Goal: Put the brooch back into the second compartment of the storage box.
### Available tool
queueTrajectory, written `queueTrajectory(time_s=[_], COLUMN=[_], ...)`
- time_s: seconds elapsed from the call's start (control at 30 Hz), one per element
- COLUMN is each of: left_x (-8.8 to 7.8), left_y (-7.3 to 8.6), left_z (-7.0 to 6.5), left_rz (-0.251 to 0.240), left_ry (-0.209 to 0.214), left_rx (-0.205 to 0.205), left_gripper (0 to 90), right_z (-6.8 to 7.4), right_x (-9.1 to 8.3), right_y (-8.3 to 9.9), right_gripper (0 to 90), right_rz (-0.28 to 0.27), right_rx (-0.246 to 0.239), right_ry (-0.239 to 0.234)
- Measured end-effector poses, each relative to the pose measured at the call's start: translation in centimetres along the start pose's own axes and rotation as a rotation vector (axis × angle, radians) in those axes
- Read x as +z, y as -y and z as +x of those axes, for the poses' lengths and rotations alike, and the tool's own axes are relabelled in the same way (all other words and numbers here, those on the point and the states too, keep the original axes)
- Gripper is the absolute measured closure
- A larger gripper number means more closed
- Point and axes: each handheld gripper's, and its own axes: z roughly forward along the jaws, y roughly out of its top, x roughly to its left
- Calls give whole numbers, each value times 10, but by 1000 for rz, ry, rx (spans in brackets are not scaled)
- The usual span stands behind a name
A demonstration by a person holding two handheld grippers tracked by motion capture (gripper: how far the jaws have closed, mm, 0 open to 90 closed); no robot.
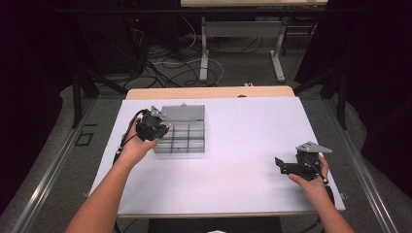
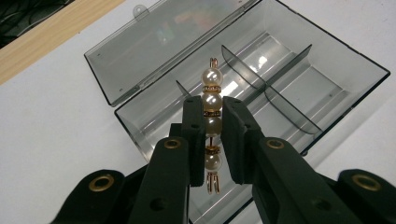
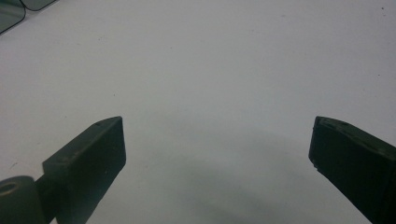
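A white-covered table is seen, with a clear compartment box lying toward ten o'clock on it, lid folded back flat. The left gripper is held over the box's nine o'clock edge, its jaws narrowed onto a pearl bead bar. The right gripper is kept at four o'clock, jaws spread wide over bare tabletop.
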Motion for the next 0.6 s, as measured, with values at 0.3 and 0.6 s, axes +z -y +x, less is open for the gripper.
queueTrajectory(time_s=[0.3, 0.6], left_x=[7, 15], left_y=[-5, -10], left_z=[-5, -10], left_rz=[-7, -15], left_ry=[7, 8], left_rx=[-1, -4], left_gripper=[801, 801], right_z=[0, 0], right_x=[0, 1], right_y=[0, 1], right_gripper=[36, 38], right_rz=[-3, -9], right_rx=[2, 5], right_ry=[-4, 4])
